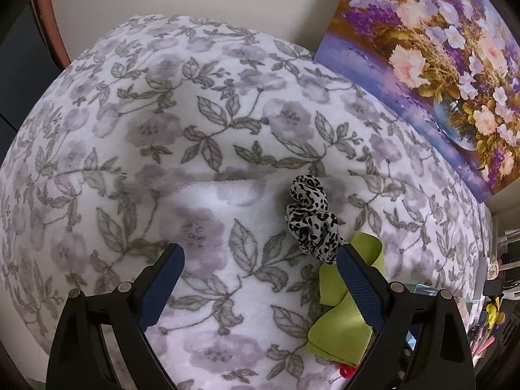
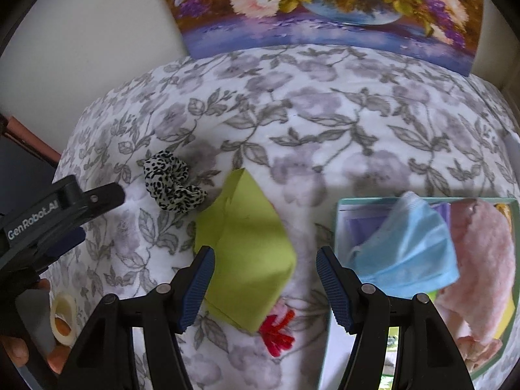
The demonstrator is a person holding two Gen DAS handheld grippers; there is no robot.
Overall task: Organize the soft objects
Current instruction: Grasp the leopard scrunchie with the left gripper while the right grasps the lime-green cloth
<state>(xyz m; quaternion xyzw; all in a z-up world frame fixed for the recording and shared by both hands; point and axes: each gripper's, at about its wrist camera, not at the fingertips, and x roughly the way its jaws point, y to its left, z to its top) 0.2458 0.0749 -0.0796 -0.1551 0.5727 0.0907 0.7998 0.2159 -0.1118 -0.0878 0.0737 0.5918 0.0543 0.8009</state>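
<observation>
Both tools gape empty — right tool (image 2: 265, 281) over green cloth (image 2: 247, 253), left tool (image 1: 260, 282) beside scrunchie (image 1: 312, 216).

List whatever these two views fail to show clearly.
- Teal-rimmed box, right wrist view: its contents lie partly under the light blue face mask and the pink fluffy cloth; its right side is cut off.
- Red fuzzy item: partly under the lime green cloth, blurred.
- Left wrist view: clutter at the right edge is too small.
</observation>
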